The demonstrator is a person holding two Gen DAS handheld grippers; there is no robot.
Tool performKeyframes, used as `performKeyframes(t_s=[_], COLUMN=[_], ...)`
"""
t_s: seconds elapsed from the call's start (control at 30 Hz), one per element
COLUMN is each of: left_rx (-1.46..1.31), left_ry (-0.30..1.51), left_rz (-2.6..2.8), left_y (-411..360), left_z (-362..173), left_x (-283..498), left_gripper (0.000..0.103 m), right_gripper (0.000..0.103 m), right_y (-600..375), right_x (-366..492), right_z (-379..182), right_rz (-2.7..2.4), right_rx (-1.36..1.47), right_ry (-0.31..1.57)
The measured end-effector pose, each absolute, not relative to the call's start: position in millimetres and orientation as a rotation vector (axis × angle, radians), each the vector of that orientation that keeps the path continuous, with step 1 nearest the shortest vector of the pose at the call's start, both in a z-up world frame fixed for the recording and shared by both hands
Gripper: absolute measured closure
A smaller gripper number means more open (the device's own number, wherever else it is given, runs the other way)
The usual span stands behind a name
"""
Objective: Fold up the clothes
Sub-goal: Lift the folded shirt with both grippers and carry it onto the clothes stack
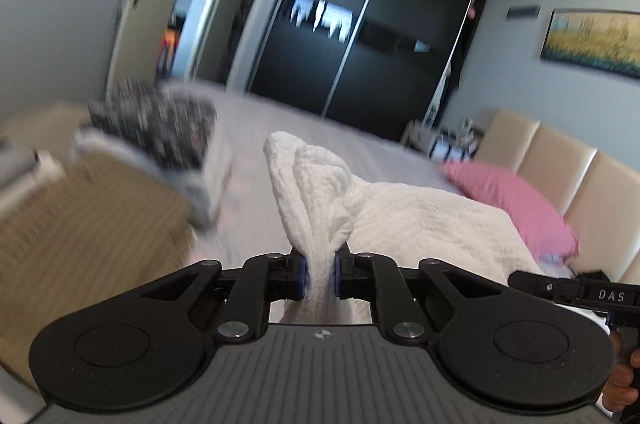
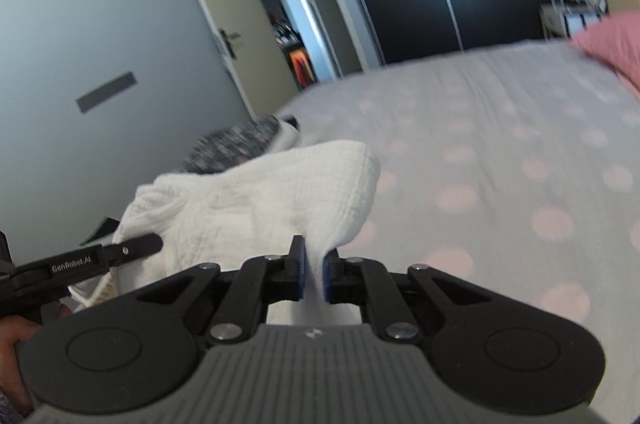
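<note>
A white crinkled garment [image 1: 400, 220] is held up over the bed between both grippers. My left gripper [image 1: 319, 274] is shut on a bunched edge of it, and the cloth rises in folds in front of the fingers. My right gripper [image 2: 315, 274] is shut on another edge of the same white garment [image 2: 256, 200], which spreads away to the left. The right gripper's body [image 1: 576, 290] shows at the left wrist view's right edge, and the left gripper's body [image 2: 80, 264] at the right wrist view's left edge.
The bed [image 2: 500, 152] has a grey cover with pale pink dots. A pink pillow [image 1: 516, 204] lies by the beige headboard [image 1: 568, 164]. A black-and-white patterned pile [image 1: 160, 128] sits on a basket at the bed's left side. Dark wardrobe doors [image 1: 360, 24] stand behind.
</note>
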State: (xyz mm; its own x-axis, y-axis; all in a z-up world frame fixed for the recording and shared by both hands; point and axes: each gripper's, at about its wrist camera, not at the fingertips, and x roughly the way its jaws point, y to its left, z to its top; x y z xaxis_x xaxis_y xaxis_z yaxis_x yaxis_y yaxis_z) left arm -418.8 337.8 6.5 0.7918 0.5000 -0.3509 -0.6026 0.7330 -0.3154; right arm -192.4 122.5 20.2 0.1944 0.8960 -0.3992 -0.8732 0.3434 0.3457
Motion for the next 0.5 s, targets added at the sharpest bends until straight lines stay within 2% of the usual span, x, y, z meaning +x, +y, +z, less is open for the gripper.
performKeyframes(t_s=[0.3,0.5], left_rx=[-0.258,-0.168], left_ry=[0.156,0.199], left_rz=[0.720,0.793], left_y=[374.8,386.6], left_z=[94.7,128.5], left_x=[-489.9,-528.6], left_gripper=[0.093,0.093], right_gripper=[0.093,0.093], right_y=[180.5,222.1], right_x=[-253.5,-289.3], right_z=[80.8,92.7], right_rz=[1.406,1.503], right_rx=[0.083,0.098], right_ry=[0.418,0.429])
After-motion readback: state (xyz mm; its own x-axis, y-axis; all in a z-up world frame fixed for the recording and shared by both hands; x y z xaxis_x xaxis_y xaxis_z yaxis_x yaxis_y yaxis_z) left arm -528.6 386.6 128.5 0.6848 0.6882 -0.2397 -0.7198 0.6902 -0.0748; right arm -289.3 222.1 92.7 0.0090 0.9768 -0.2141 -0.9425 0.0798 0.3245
